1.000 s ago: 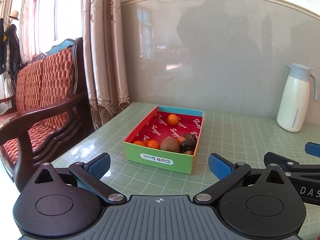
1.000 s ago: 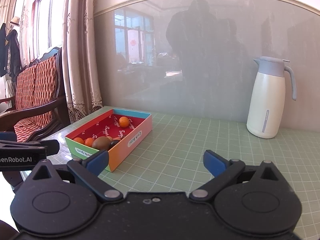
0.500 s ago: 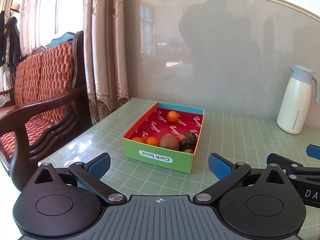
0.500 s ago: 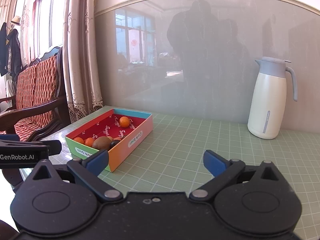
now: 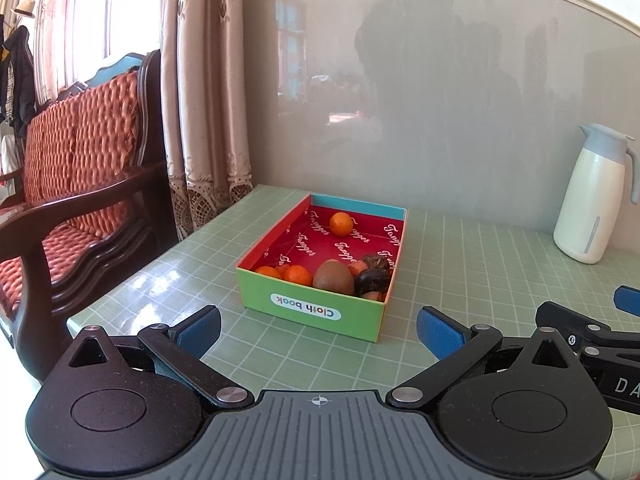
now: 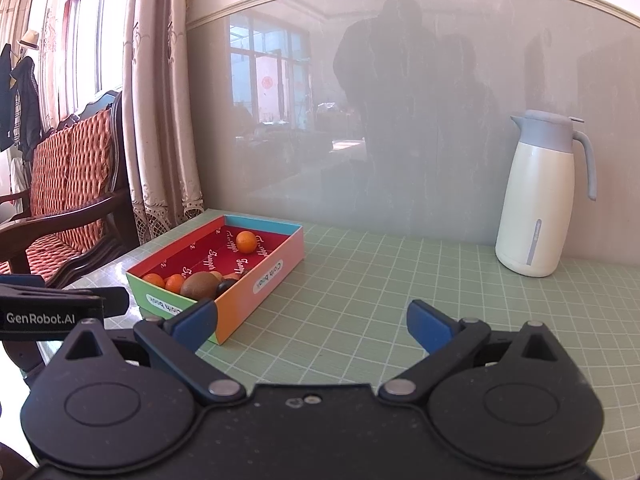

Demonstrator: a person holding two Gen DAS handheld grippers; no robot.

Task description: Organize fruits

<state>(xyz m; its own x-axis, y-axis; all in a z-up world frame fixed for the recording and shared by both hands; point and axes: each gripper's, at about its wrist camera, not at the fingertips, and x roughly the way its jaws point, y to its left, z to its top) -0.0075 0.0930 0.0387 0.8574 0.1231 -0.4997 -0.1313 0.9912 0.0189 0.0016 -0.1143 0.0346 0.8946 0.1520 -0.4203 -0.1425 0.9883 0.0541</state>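
We held the left gripper (image 5: 318,330) and right gripper (image 6: 312,322) wide apart and empty above the desk (image 6: 380,292). All the fruits we could see lay in the box (image 5: 316,308): one orange (image 5: 341,224) alone at the far end, the rest crowded at the near wall. That suited sorting either finished or pending.

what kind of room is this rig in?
Most likely a home living or dining room, not a lab. Cues: a carved wooden armchair with red cushions, lace-trimmed curtains by the window, and a white thermos jug on the green tiled table beside the fruit box.
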